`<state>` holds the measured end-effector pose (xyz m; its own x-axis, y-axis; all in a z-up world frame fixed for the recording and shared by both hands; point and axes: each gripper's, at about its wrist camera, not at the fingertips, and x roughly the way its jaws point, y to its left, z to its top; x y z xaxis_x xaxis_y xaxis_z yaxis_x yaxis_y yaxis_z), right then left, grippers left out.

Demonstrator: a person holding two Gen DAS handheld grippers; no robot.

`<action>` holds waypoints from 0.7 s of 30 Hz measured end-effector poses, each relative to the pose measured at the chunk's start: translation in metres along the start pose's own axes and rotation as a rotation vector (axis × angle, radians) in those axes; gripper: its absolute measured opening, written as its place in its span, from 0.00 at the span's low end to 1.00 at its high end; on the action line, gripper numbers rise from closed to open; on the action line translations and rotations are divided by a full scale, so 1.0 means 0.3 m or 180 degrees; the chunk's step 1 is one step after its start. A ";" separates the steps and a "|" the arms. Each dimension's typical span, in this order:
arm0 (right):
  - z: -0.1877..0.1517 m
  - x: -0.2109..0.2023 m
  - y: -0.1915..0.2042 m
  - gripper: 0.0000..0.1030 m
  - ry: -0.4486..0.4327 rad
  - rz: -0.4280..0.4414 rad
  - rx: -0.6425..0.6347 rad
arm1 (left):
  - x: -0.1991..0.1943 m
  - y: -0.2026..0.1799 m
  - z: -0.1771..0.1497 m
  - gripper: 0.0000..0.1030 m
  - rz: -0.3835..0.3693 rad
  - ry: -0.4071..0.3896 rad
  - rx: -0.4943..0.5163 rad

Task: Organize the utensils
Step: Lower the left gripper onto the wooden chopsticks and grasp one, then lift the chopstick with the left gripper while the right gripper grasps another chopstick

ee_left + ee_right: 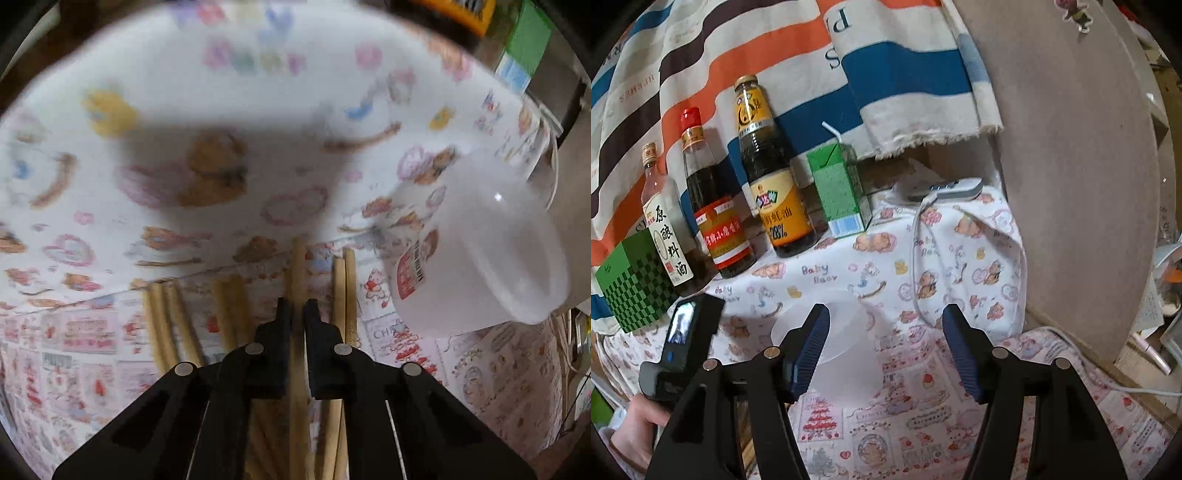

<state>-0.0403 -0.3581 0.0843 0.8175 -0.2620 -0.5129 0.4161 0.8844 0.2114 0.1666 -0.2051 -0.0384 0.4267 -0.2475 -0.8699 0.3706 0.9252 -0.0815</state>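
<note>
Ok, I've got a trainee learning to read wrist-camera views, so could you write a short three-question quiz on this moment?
1. True or false: the left gripper has one wooden chopstick between its nearly closed jaws.
2. Multiple choice: the translucent plastic cup seen from the right wrist lies
A. clamped by both pads
B. beside the left-hand pad, with the right gripper open
C. behind the green carton
3. Fill in: in the right wrist view, how many bottles stand between the green checkered box and the carton?

Key: 1 true; 2 B; 3 three.
</note>
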 end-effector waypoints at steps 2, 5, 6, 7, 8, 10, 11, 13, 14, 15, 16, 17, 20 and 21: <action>-0.001 0.004 -0.006 0.64 0.0016 -0.0017 0.0014 | -0.060 0.002 0.002 0.06 0.0038 -0.0130 0.0021; 0.000 0.008 -0.018 0.65 0.0038 -0.0014 0.0074 | -0.153 0.012 -0.005 0.06 -0.0027 -0.0270 -0.0009; 0.001 0.009 -0.020 0.66 0.0051 0.0025 0.0096 | -0.188 0.021 -0.007 0.06 -0.0039 -0.0323 -0.0041; 0.002 0.008 -0.019 0.69 0.0053 0.0061 0.0097 | -0.225 0.030 -0.010 0.06 -0.0038 -0.0395 -0.0082; 0.003 0.005 -0.016 0.70 0.0039 0.0083 0.0089 | -0.267 0.034 -0.014 0.06 0.0035 -0.0500 -0.0092; 0.005 -0.007 -0.007 0.70 -0.0005 0.0135 0.0055 | -0.370 0.013 -0.041 0.06 0.0274 -0.0828 0.0016; 0.006 -0.012 -0.003 0.71 -0.0022 0.0160 0.0039 | -0.427 0.003 -0.055 0.06 0.0305 -0.1002 0.0061; 0.007 -0.015 0.001 0.72 -0.0018 0.0195 0.0048 | -0.543 -0.012 -0.032 0.06 0.0242 -0.1230 0.0036; 0.006 -0.012 0.001 0.73 0.0008 0.0206 0.0060 | -0.598 0.002 -0.027 0.06 0.0229 -0.1345 0.0016; 0.005 -0.007 0.001 0.74 0.0033 0.0204 0.0070 | -0.645 -0.001 -0.030 0.06 0.0266 -0.1470 0.0018; 0.001 0.003 -0.003 0.75 0.0087 0.0196 0.0097 | -0.672 -0.016 -0.028 0.06 0.0320 -0.1584 0.0029; -0.003 0.012 -0.007 0.75 0.0145 0.0207 0.0143 | -0.714 -0.002 -0.048 0.06 0.0362 -0.1692 0.0036; -0.011 0.039 -0.015 0.75 0.0286 0.0287 0.0209 | -0.755 0.004 -0.103 0.06 0.0458 -0.1911 0.0025; -0.012 0.040 -0.013 0.75 0.0289 0.0242 0.0182 | -0.766 0.019 -0.118 0.06 0.0540 -0.1995 0.0016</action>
<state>-0.0336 -0.3634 0.0742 0.8093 -0.1566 -0.5662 0.3784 0.8762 0.2984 0.0416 -0.1328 0.1439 0.8797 -0.2203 -0.4215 0.2588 0.9653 0.0357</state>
